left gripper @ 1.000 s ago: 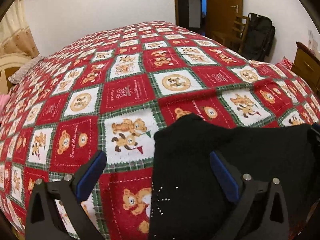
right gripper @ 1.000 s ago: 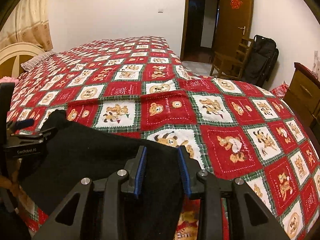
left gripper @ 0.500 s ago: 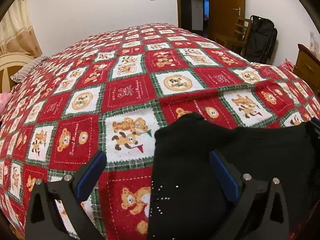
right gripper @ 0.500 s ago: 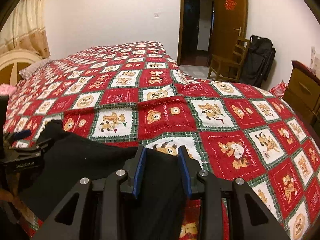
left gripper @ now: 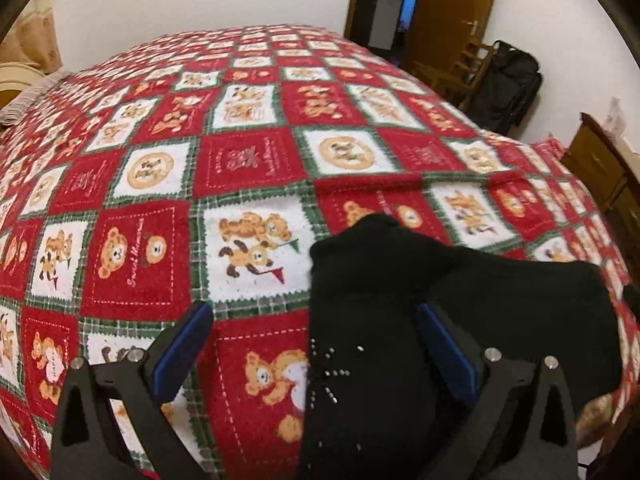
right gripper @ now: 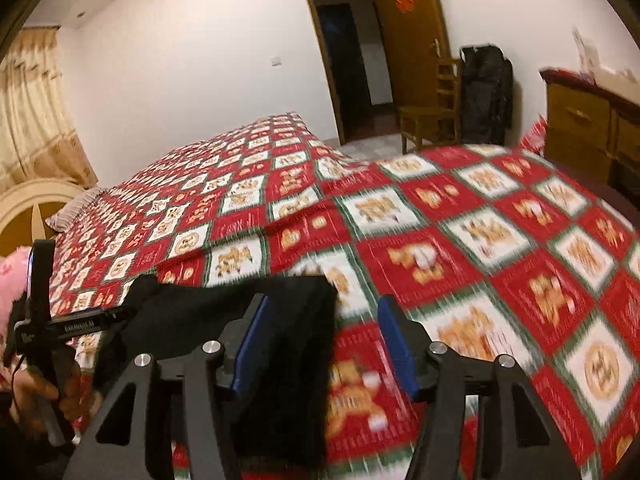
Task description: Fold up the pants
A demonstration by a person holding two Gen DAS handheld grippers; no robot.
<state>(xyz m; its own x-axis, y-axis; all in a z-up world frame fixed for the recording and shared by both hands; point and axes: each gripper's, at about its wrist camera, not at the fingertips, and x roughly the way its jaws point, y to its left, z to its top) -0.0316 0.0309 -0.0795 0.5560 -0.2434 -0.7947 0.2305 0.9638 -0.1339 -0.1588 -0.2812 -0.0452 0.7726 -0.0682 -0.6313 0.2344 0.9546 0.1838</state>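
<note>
The black pants lie folded in a bundle at the near edge of the bed, with small silver studs near their left edge. My left gripper is open and wide, its right finger over the pants and its left finger over the bedspread. In the right wrist view the pants lie under and left of my right gripper, which is open with nothing between its blue pads. The left gripper shows there at the far left, held by a hand.
A red, white and green teddy-bear bedspread covers the bed. A cream headboard and pillow stand at the left. A wooden chair, a black bag, a wooden cabinet and an open door are at the right.
My right gripper has opened, let go of the pants and lifted away, tilting its view up. My left gripper stays open over the pants' left side.
</note>
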